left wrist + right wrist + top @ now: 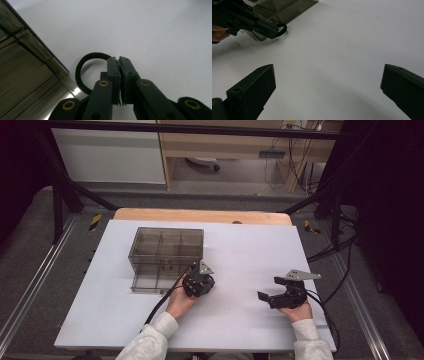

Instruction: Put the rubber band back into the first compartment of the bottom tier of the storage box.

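While your left gripper (pixel 119 60) rests at the front right corner of the smoky clear box (pixel 165 254), its jaws are pressed together on the rim of a black ring (pixel 81 72). From the left gripper view, the ring's far edge disappears between the jaw tips, so it looks pinched, though the exact contact is hidden behind the left jaw and you should treat that as likely rather than certain. The ring sits on or just above the white table (pixel 250 250), right beside the box's lower edge; whether it touches the box cannot be told. The right gripper view shows the same ring (pixel 282 29) sticking out past the tip of that left gripper (pixel 273 32).

Your right gripper (pixel 270 287) is well apart, off to the right on bare table, held level with its jaws spread wide and nothing between them. The box has divided compartments on top and stands near the table's middle left.
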Demonstrator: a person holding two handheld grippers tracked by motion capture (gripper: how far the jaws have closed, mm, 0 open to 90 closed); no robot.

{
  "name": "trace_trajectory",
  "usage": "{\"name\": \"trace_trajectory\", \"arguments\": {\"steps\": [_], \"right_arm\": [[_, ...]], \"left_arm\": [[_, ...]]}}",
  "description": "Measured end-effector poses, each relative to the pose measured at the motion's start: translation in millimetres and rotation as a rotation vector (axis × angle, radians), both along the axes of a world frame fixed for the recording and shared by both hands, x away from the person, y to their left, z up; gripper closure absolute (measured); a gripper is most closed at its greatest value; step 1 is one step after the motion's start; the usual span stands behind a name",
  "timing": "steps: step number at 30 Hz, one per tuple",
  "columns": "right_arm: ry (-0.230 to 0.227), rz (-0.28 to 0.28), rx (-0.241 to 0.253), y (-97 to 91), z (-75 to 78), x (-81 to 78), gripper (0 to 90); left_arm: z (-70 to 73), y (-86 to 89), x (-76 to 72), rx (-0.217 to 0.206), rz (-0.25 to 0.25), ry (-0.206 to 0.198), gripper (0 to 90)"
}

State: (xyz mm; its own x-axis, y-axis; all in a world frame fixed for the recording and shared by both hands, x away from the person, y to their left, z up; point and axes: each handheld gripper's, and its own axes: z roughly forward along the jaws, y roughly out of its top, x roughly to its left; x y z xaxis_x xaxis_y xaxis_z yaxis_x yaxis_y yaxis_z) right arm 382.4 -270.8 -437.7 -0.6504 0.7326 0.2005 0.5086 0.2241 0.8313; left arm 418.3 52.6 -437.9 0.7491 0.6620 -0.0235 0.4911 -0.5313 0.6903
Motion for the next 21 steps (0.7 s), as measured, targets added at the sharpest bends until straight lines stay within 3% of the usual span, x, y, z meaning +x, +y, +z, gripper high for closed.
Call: {"name": "trace_trajectory", "arguments": {"steps": [21], "right_arm": [[0.004,0.000,-0.001,0.3,-0.4,0.0,0.3]], "left_arm": [[11.6,3.9,-6.0,-0.041,-0.014,-0.019,87.0]]}}
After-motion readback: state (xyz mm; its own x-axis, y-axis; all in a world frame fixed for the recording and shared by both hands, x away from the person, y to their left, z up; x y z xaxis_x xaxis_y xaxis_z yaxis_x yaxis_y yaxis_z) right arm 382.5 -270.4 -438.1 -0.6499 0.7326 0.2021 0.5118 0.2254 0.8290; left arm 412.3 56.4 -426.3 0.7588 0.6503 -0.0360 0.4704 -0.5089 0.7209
